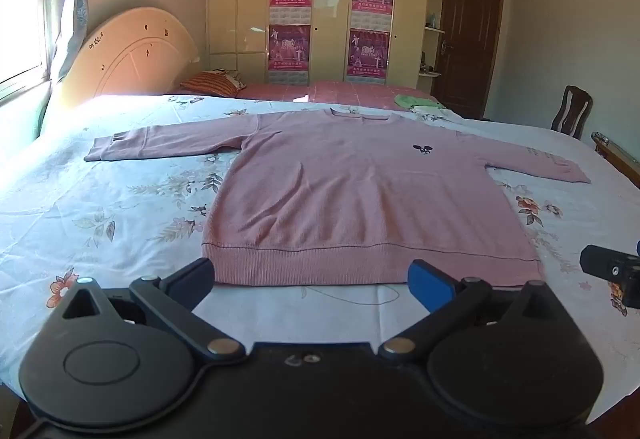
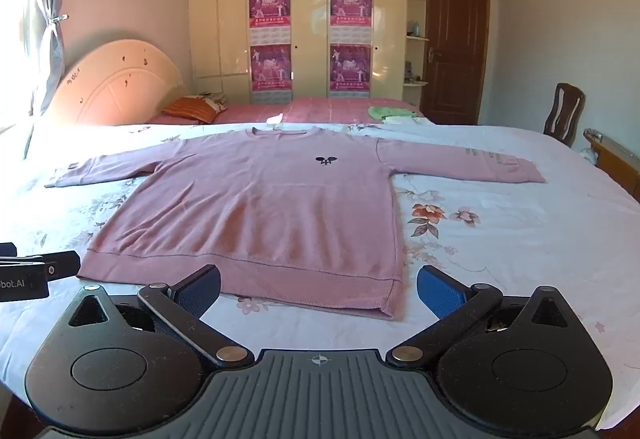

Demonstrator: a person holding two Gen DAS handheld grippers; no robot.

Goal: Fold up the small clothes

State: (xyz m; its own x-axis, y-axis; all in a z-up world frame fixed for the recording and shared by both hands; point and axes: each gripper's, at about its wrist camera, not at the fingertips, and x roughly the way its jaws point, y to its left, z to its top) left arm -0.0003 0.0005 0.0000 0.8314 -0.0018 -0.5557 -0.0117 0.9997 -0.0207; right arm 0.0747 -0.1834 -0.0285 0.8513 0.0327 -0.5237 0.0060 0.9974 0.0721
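Both grippers, left (image 1: 312, 285) and right (image 2: 319, 289), jaws spread wide, holding nothing, just short of sweater (image 1: 360, 195) hem; sweater flat on bed (image 1: 120, 207), sleeves out

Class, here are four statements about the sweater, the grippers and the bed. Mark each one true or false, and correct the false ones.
1. The sweater lies flat with both sleeves spread out. True.
2. The left gripper is shut on the hem. False: it is open, holding nothing.
3. The right gripper is open. True.
4. The sweater rests on a plain white sheet. False: the sheet has a flower print.
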